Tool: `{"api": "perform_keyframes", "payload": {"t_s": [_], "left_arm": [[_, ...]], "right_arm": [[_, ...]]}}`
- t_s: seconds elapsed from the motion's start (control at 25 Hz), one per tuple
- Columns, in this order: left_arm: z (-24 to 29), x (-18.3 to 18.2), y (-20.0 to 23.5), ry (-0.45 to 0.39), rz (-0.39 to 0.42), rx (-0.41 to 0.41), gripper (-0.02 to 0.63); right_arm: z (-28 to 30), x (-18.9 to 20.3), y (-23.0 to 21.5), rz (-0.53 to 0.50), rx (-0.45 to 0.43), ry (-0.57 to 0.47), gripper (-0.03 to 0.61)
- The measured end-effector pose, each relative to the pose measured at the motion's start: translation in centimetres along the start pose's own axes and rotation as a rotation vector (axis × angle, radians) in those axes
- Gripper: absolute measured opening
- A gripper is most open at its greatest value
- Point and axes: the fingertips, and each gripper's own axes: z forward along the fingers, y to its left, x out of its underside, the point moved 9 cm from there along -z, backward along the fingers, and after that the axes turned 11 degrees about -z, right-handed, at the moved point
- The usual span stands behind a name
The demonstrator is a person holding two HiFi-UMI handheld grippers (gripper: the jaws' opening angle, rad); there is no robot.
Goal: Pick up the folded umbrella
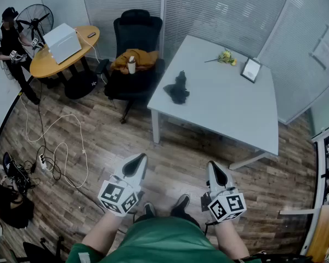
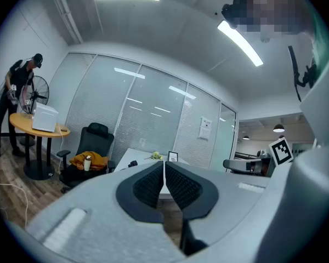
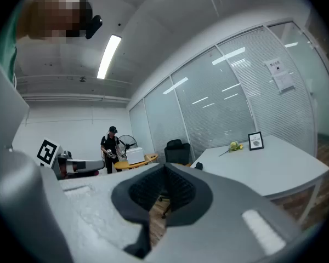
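A black folded umbrella (image 1: pixel 177 87) lies on the near left part of the white table (image 1: pixel 230 108), close to its left edge. Its dark tip (image 3: pixel 198 166) peeks over the table in the right gripper view. My left gripper (image 1: pixel 138 163) and my right gripper (image 1: pixel 214 170) are held level in front of my body, well short of the table, over the wooden floor. Both are shut with nothing between their jaws, which meet at the tips in each gripper view (image 2: pixel 164 165) (image 3: pixel 165 167).
A yellow flower (image 1: pixel 226 57) and a small picture frame (image 1: pixel 251 69) sit at the table's far side. A black office chair (image 1: pixel 134 53) with an orange cloth and a bottle stands left of the table. A person (image 1: pixel 11 43) stands by a round wooden table (image 1: pixel 63 51). Cables (image 1: pixel 55 147) trail on the floor.
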Motion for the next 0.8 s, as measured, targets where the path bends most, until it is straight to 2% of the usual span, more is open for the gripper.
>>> {"api": "perform_keyframes", "payload": {"t_s": [0.52,0.8], "left_arm": [[-4.6,-0.8,2.2,-0.001,-0.022,0.067,0.017],[-5.9,-1.0,4.4,-0.007,-0.046,0.062,0.017]], "right_arm": [[-0.2,-1.0,5.3,-0.041,0.037,-0.015,0.003],[0.5,-1.1,7.0,-0.055,0.045,0.003,0.003]]}}
